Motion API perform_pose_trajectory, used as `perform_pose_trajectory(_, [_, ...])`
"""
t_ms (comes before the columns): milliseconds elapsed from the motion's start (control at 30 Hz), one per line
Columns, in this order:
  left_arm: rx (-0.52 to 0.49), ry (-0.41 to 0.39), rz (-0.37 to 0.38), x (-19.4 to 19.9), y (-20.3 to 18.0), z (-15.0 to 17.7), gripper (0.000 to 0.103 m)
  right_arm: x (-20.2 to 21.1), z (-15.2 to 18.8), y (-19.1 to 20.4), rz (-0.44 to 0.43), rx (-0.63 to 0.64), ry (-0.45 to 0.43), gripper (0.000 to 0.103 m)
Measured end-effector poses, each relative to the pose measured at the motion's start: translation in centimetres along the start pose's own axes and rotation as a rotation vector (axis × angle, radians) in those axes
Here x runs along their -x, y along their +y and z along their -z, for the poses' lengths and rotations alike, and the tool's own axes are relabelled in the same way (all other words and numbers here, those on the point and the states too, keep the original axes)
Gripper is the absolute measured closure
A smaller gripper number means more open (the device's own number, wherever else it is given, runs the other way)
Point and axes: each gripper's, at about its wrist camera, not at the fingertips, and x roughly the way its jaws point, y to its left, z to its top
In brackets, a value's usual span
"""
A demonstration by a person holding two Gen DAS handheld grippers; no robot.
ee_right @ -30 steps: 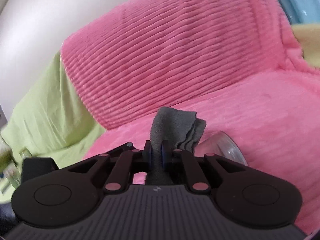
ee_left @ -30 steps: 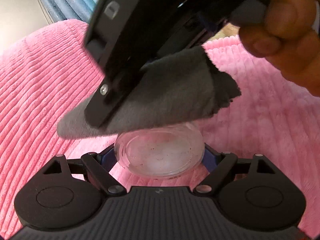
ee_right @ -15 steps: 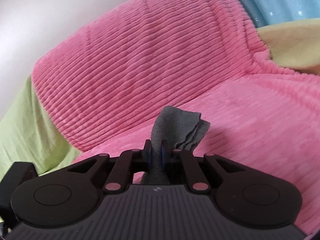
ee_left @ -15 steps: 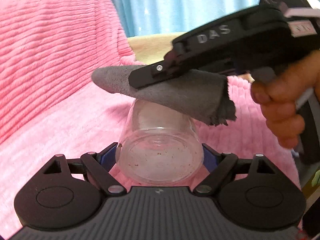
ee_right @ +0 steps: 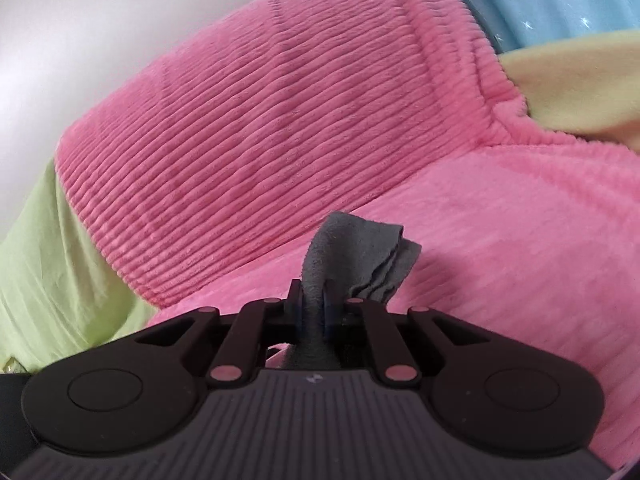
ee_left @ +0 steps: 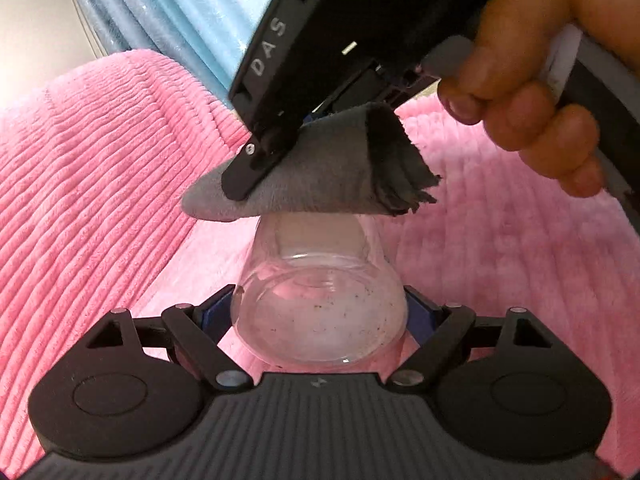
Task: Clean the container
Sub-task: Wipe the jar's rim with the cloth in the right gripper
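A clear container (ee_left: 316, 264) with dark specks inside lies base toward the camera in the left wrist view, clamped between the blue pads of my left gripper (ee_left: 320, 312). A folded grey cloth (ee_left: 320, 184) rests on the container's far end. My right gripper (ee_left: 256, 172) comes down from the upper right and is shut on that cloth, with a person's hand (ee_left: 532, 92) around its handle. In the right wrist view the cloth (ee_right: 360, 252) sticks out between the narrow fingers of the right gripper (ee_right: 316, 304); the container is hidden there.
Pink ribbed plush (ee_left: 100, 200) covers the seat and backrest (ee_right: 280, 120) all around. A green cover (ee_right: 48, 280) lies to the left, a yellow one (ee_right: 580, 88) at the right, and a blue curtain (ee_left: 180, 12) hangs behind.
The right gripper and cloth have swung from lying flat across the container to a steeper slant, the cloth staying on its far end. The container rim has left the right wrist view.
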Motion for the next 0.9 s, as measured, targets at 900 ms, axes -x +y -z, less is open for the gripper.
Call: perform_pose_trajectory(900, [0.25, -0.081, 0.086, 0.5, 5.8, -1.8, 0.018, 0.5, -0.9, -1.4, 0.039, -0.075, -0.028, 0.096])
